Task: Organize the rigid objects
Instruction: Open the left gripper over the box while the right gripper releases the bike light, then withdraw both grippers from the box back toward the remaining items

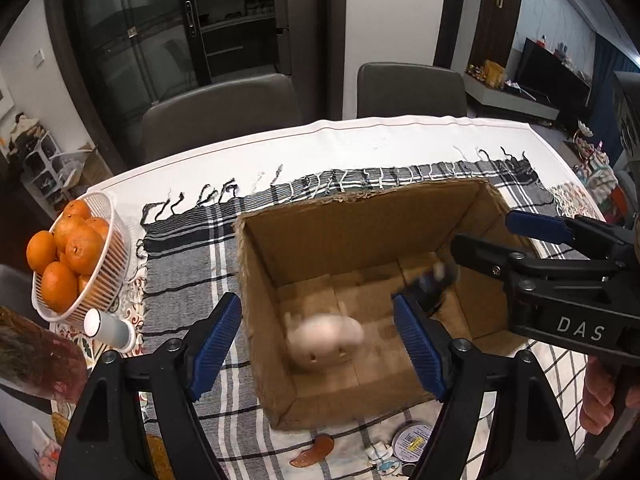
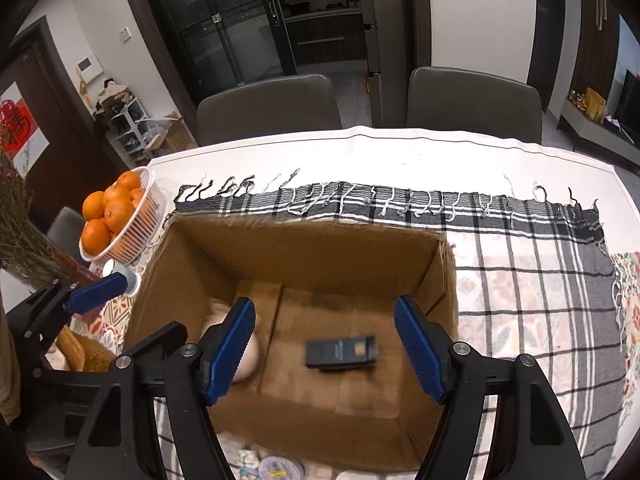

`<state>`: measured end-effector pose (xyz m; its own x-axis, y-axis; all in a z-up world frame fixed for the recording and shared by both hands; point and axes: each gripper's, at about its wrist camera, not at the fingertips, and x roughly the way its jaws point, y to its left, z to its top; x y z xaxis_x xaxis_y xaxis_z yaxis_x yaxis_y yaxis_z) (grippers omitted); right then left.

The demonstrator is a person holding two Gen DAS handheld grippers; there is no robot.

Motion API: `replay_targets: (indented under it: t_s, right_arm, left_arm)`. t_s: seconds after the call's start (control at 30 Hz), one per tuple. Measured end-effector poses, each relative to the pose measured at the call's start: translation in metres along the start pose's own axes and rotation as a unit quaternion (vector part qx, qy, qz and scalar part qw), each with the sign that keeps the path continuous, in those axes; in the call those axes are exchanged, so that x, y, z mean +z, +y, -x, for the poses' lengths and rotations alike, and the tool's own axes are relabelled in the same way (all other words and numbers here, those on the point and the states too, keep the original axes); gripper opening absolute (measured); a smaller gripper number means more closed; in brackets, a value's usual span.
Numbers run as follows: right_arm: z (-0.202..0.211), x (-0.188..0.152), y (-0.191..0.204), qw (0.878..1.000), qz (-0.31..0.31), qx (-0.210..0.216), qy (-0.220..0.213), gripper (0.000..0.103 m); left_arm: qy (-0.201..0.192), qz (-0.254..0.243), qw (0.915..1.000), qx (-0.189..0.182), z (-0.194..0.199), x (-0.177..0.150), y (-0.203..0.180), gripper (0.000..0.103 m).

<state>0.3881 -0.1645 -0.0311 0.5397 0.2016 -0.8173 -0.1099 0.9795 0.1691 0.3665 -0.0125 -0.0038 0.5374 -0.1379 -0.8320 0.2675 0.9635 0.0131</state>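
Both grippers over the cardboard box (image 2: 304, 256), jaws wide, holding nothing.
Inside: blurred pale object (image 1: 326, 338) beside dark block (image 2: 341, 352).

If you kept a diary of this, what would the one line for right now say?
left tongs: open, empty | right tongs: open, empty | both over cardboard box | inside: blurred pale object, dark object

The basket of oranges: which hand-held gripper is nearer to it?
Left. The left hand-held gripper is over the cardboard box's side nearest the basket of oranges; the right hand-held gripper is over the box's far side.
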Motion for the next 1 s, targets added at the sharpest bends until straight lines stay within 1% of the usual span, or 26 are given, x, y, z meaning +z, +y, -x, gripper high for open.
replay_targets:
  t_s: [0.23,0.47,0.6,0.93,1.0]
  right_arm:
    - [0.019,-0.005,0.005,1.0,0.005,-0.015,-0.024,0.073]
    - [0.043,-0.017,0.01,0.999,0.005,-0.025,-0.046,0.073]
    - [0.057,-0.029,0.014,0.998,0.009,-0.031,-0.056,0.073]
    - [0.085,-0.064,0.024,0.997,0.005,-0.019,-0.07,0.073]
    - [0.093,-0.074,0.027,0.997,0.003,-0.018,-0.079,0.073]
  left_arm:
    - [-0.019,0.022,0.9995,0.008,0.022,-0.01,0.001,0.079]
    - [-0.044,0.033,0.9979,0.034,0.051,-0.026,-0.001,0.083]
    - [-0.059,0.034,0.9968,0.043,0.067,-0.037,-0.005,0.083]
    - [-0.076,0.043,0.995,0.049,0.1,-0.074,-0.01,0.085]
    - [-0.081,0.046,0.9944,0.051,0.107,-0.085,-0.009,0.085]
